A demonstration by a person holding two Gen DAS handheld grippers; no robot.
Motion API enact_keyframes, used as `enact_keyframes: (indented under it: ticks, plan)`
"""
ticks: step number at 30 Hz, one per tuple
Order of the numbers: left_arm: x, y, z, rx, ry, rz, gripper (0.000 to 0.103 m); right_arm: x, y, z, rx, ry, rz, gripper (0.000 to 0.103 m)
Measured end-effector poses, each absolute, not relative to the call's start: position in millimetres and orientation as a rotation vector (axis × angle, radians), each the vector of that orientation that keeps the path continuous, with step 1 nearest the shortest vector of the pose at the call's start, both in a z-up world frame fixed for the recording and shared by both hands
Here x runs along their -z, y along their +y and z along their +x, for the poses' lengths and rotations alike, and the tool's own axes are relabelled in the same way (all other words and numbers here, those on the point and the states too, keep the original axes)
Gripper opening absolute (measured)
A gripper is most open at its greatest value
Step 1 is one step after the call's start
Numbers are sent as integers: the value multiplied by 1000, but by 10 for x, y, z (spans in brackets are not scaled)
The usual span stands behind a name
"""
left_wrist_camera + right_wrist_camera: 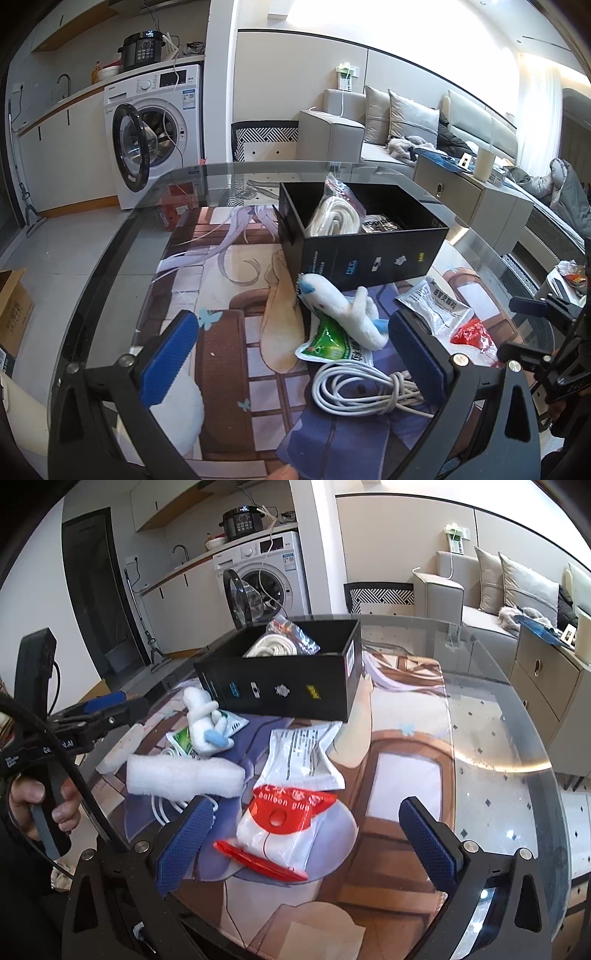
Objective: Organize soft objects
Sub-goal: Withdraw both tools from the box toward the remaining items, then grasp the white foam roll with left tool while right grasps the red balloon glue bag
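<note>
Both sets of tongs hang spread and empty over the glass counter (498,738): the left tongs (291,350) above a coiled white cable (362,387), the right tongs (306,834) above a red-and-white balloon-glue packet (284,823). Just beyond lie a white foam roll (181,775), a green sachet (328,343), a white plush toy (343,310) and a clear printed pouch (303,757), all loose on the illustrated mat (399,738). Farther back, the black box (288,686) already holds a bagged white rope (332,218) and another packet (380,223). The sorting appears under way, with most items seemingly yet to be boxed.
</note>
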State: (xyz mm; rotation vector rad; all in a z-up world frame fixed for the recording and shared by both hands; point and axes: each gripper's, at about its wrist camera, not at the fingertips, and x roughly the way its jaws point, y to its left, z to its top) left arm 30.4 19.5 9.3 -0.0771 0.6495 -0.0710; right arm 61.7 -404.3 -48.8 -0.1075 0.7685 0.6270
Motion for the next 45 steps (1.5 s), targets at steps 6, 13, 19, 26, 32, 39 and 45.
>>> enact_keyframes:
  ticks: [6,13,19,26,32,39,45]
  plan:
    - [-83,112,282,95,658,-76,103,584,-4019,596,-634,783,-127,102]
    - [-90,27,278,118,664,-70,103,687,-3924,532,-665,797,-197,102]
    - [-117,-60,275,138,661,-55,103,729,-3883,556,-657,799,-220,102]
    - [-111,-93,294,152,669,-54,103,741,-3851,602,-649,806,-248,102]
    - [-97,-108,316,157,678,-53,103,742,-3902,665,-619,806,-236,102]
    - [-88,-135,318,167,675,-49,103,757,-3955,657,-609,811,-224,102]
    - [-93,-181,303,193,681,-46,103,762,-3925,692,-618,815,-206,102]
